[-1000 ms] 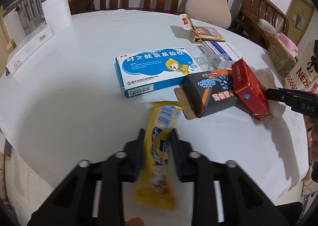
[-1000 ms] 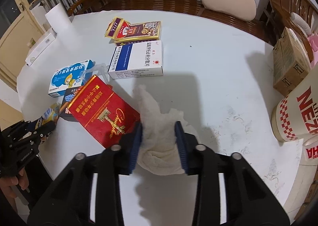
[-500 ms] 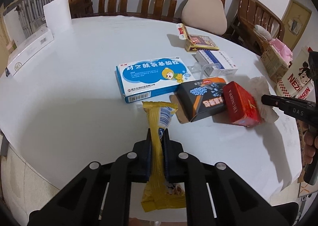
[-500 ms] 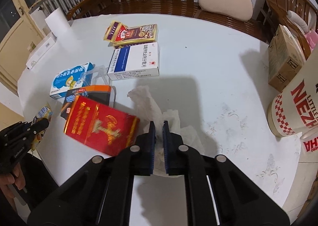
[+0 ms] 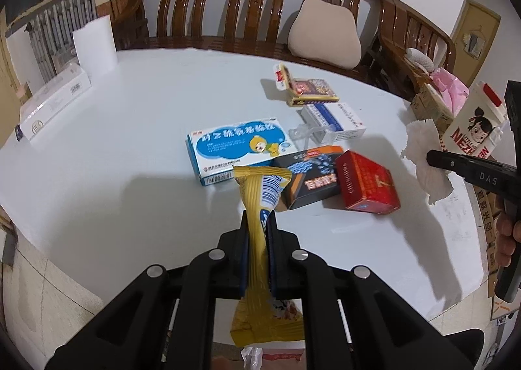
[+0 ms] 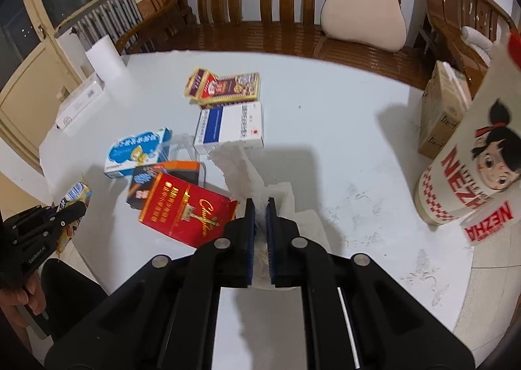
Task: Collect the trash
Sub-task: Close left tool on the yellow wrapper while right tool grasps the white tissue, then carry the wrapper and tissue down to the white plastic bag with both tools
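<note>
Both jaws just closed: left hand-held gripper (image 5: 258, 223) pinches yellow wrapper (image 5: 260, 194), right hand-held gripper (image 6: 259, 207) crumpled tissue (image 6: 247, 171). Both apparently lifted off worktop (image 5: 114, 142); disposal next.

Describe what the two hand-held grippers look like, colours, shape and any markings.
Both are matte black plastic. The left hand-held gripper and right hand-held gripper each have two angular linkage arms joined by round silver rivets, ending in flat fingers with dark blue ribbed pads. White lettering marks their sides. No cables or sleeves show.
</note>
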A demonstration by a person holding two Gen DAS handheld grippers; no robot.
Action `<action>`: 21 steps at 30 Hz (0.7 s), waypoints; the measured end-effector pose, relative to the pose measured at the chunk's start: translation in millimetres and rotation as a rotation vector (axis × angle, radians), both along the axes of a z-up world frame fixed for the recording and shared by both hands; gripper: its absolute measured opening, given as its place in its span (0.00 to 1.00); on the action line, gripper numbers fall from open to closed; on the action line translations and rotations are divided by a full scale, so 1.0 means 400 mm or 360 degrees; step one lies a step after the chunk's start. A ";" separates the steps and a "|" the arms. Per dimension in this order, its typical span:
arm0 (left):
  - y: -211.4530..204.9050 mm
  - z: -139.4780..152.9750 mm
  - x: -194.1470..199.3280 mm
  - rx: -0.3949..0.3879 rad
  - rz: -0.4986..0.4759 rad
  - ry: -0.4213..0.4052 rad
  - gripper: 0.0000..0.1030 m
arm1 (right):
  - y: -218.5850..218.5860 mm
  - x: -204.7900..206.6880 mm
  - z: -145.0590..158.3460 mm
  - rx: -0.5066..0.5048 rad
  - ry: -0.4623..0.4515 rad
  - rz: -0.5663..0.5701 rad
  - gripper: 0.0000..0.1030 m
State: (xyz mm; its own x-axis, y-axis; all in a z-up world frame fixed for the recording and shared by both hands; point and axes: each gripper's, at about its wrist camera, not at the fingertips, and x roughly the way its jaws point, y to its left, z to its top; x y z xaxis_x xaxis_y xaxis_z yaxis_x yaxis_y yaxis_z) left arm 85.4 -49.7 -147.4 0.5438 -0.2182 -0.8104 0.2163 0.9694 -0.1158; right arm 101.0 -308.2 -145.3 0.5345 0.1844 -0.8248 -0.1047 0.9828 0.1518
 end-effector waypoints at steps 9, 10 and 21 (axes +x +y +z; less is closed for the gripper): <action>-0.030 0.109 -0.090 -0.0006 -0.0100 -0.0098 0.09 | 0.020 -0.114 0.137 0.0049 -0.0162 -0.0015 0.06; -0.033 0.118 -0.100 -0.0011 -0.0110 -0.0104 0.09 | 0.023 -0.129 0.151 0.0061 -0.0175 -0.0018 0.06; -0.052 0.172 -0.263 0.0014 -0.0213 -0.0146 0.09 | 0.073 -0.330 0.233 0.0072 -0.0264 -0.0026 0.06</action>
State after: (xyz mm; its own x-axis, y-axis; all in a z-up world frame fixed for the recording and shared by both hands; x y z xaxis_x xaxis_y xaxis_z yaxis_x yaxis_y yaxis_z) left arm -20.0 -70.6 -78.6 0.5820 -0.2868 -0.7609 0.3531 0.9320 -0.0812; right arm -31.2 -279.2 -52.0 0.6658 0.2094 -0.7161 -0.1160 0.9772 0.1778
